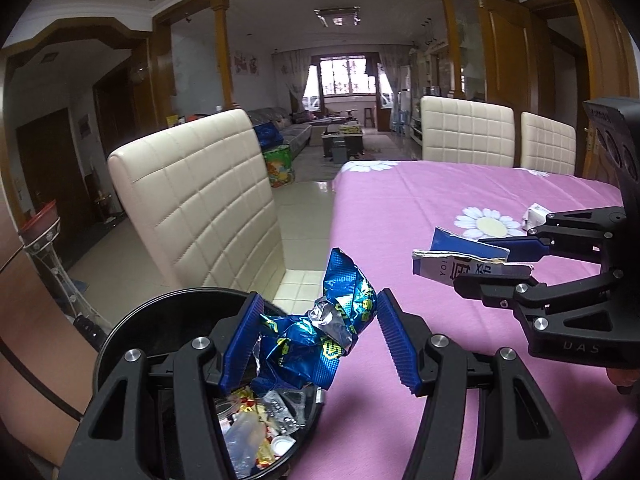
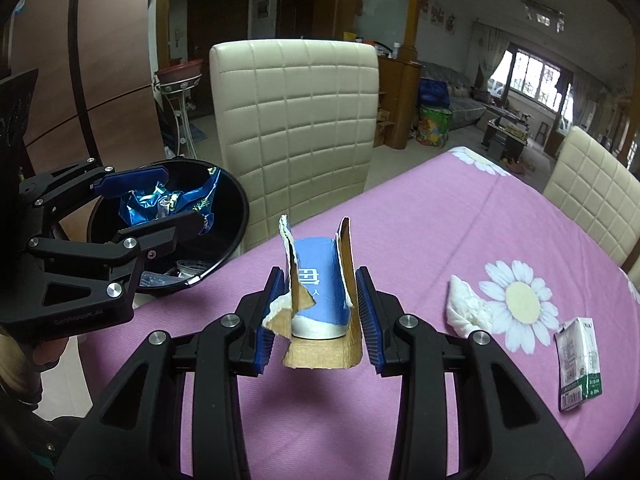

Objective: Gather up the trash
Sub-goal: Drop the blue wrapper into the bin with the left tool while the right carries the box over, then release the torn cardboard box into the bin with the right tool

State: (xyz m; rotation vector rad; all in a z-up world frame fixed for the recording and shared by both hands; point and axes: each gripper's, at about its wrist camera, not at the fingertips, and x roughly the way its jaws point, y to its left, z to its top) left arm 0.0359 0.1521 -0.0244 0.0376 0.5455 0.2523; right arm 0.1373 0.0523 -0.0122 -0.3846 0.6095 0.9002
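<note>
My left gripper [image 1: 316, 340] is open over the black trash bin [image 1: 132, 320], which stands beside the table's edge. A crumpled blue foil wrapper [image 1: 320, 336] lies loose between its fingers, above the bin. In the right wrist view the left gripper [image 2: 176, 196] and the wrapper [image 2: 168, 202] are over the bin [image 2: 234, 216]. My right gripper [image 2: 320, 312] is shut on a torn blue and white cardboard box [image 2: 320, 284], held above the pink tablecloth [image 2: 460, 232]. It also shows in the left wrist view [image 1: 468, 262].
A crumpled white tissue [image 2: 466, 306] and a small green and white carton [image 2: 580, 364] lie on the table at the right. Cream padded chairs [image 2: 296, 120] stand around the table. The bin holds several pieces of trash [image 1: 260, 420].
</note>
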